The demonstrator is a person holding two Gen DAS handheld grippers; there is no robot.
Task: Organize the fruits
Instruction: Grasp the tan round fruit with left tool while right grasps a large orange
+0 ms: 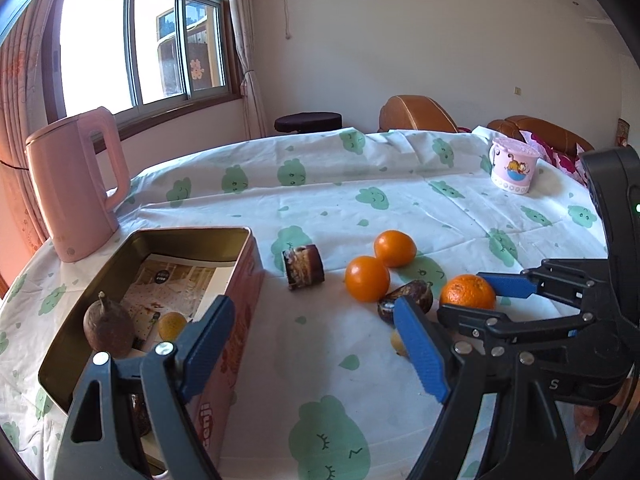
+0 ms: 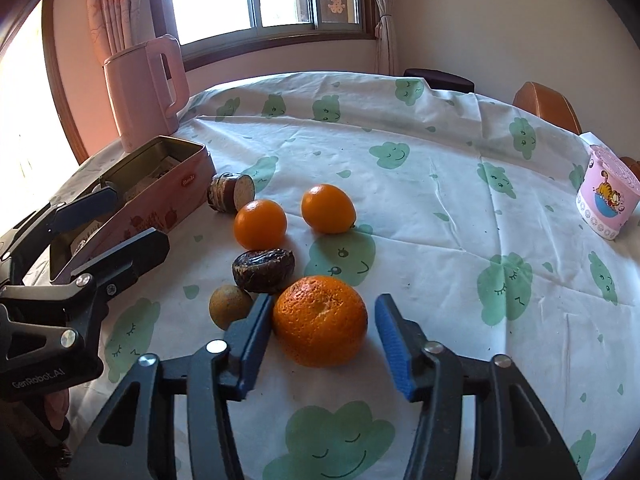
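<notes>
Daylight from a window (image 1: 136, 44) falls on a desk (image 2: 440, 184) covered by a white cloth printed with green clouds. Pink kettle (image 1: 76, 188) stands at the far left edge, just behind an open tin (image 1: 240, 276). Lidded cartoon cup (image 1: 514, 164) stands well apart at the far right.

Tin contents: a brown pear-shaped fruit (image 1: 107, 330) and a small yellow fruit (image 1: 171, 325), lying on printed paper.

Fruits on the cloth: a brown cylindrical piece (image 1: 303, 266) lies on its side just beside the tin's long wall. Two smooth oranges (image 2: 260, 224) sit close together near mid-desk; whether they touch cannot be told. A dark wrinkled fruit (image 2: 263, 265) lies nearer than them, with a small yellow-green fruit (image 2: 229, 306) just beside it. A rough-skinned orange (image 2: 320, 320) rests on the cloth against the dark fruit.

Left claw (image 1: 316, 344): wide open and holding nothing; its left finger (image 1: 208, 340) overlaps the tin's near wall in the left view, its right finger over the cloth.

Right claw (image 2: 320, 344): open, its two blue pads (image 2: 394, 348) either side of the rough-skinned orange. The left pad lies at the orange's side; the right pad stands clear of it, with cloth visible between. The orange is not gripped.
</notes>
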